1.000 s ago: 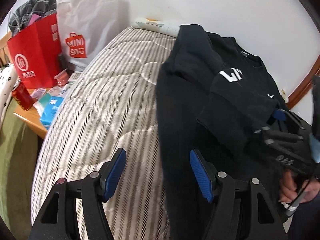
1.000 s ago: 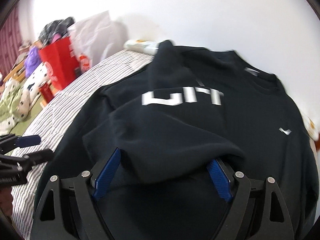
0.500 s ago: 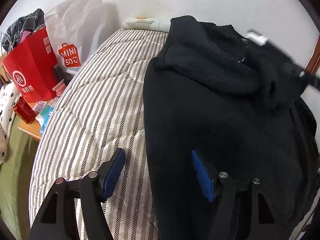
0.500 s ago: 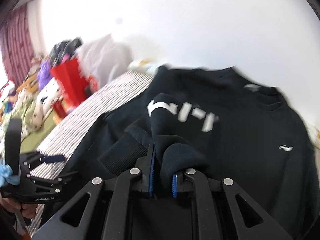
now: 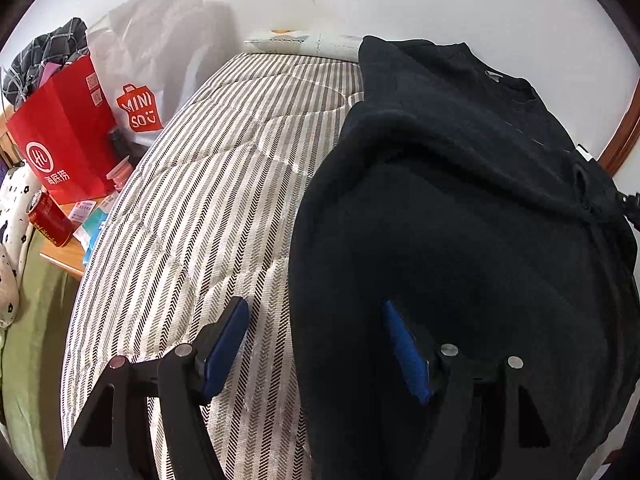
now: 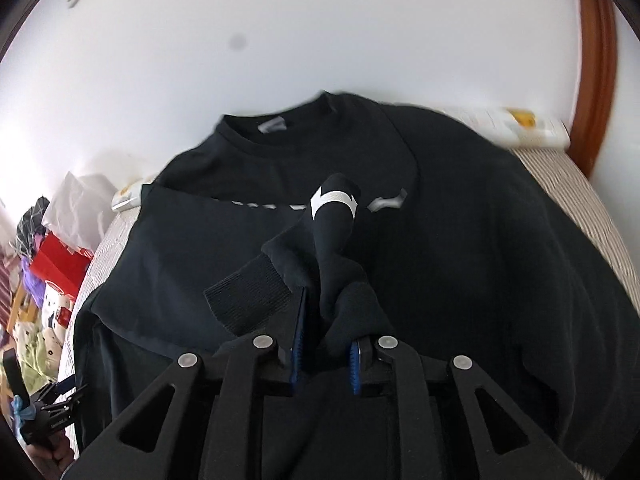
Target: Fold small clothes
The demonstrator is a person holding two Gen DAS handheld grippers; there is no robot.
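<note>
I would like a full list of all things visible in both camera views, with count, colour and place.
black long-sleeved sweatshirt: one, black with white print, spread on the mattress
striped quilted mattress: one, beige and dark stripes, under the sweatshirt
red paper bag: one, red, left of the mattress
white Miniso bag: one, white, beside the red bag
red drink can: one, red, on the wooden side table
left gripper: jaws open, over the sweatshirt edge
right gripper: jaws shut on the sweatshirt's sleeve

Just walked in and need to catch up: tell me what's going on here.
A person with a gripper in each hand is folding a black sweatshirt on a striped mattress. The right gripper is clamped on a bunched sleeve, lifted over the chest; its jaws have just eased slightly. The left gripper is open over the sweatshirt's edge, gripping nothing.
</note>
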